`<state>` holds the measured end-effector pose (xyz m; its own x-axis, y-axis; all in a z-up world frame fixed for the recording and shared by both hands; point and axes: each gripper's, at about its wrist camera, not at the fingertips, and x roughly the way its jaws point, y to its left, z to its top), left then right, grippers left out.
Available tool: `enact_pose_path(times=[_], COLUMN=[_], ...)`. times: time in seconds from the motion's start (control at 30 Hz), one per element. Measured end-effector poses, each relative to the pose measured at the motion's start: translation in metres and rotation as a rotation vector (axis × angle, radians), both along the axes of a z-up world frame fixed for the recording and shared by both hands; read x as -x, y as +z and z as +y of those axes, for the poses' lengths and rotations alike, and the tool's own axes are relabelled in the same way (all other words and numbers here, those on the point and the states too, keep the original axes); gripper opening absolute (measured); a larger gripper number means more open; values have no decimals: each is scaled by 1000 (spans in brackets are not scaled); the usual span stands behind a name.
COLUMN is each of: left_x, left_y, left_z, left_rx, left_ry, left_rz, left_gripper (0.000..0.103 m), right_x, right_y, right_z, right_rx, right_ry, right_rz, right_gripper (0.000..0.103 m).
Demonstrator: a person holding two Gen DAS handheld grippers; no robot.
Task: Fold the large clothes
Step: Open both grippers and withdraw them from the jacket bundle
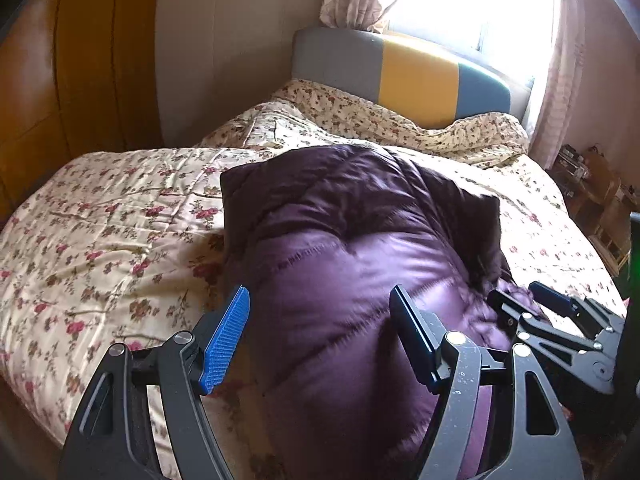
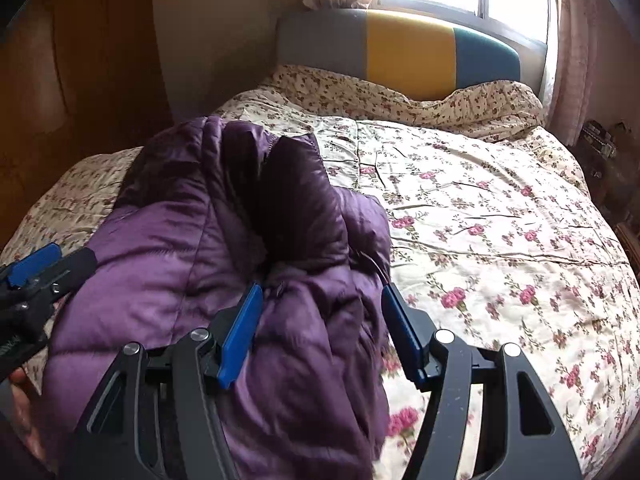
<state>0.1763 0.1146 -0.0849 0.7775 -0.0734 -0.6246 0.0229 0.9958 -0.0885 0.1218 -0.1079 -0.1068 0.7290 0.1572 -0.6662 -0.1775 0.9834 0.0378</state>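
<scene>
A purple quilted puffer jacket (image 1: 352, 248) lies bunched on the floral bed quilt (image 1: 108, 232). My left gripper (image 1: 320, 300) is open just above the jacket's near end, with nothing between its blue pads. My right gripper (image 2: 320, 292) is open over the jacket's (image 2: 224, 240) right side, its fingers straddling a fold of fabric without closing on it. The right gripper also shows at the right edge of the left wrist view (image 1: 528, 292). The left gripper shows at the left edge of the right wrist view (image 2: 48, 260).
The bed's headboard (image 1: 404, 76) in grey, yellow and teal stands at the far end under a bright window. A wooden wardrobe (image 1: 60, 60) stands left of the bed. Low wooden furniture (image 1: 596, 192) with clutter sits at the right. A rumpled floral duvet (image 2: 420, 96) lies by the headboard.
</scene>
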Motion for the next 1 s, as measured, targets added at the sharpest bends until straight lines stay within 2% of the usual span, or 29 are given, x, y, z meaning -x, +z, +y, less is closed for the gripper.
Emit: enact_pose_path(times=[0.3, 0.57, 0.8, 0.93, 1.0], left_x=[33, 35, 27, 28, 31], left_y=[-3, -22, -49, -48, -43], left_z=[-11, -18, -27, -23, -22], left_rx=[-7, 4, -26, 3, 18], left_ry=[5, -10, -21, -3, 7], left_rz=[-19, 19, 30, 34, 36], left_gripper=[72, 72, 72, 72, 76], right_x=[38, 37, 26, 30, 34], right_y=[3, -26, -60, -53, -46], right_z=[-15, -14, -18, -18, -16], right_rx=[0, 62, 34, 31, 39], right_ry=[38, 33, 24, 14, 12], right_rz=[4, 57, 101, 94, 80], right_gripper=[62, 62, 63, 64, 66])
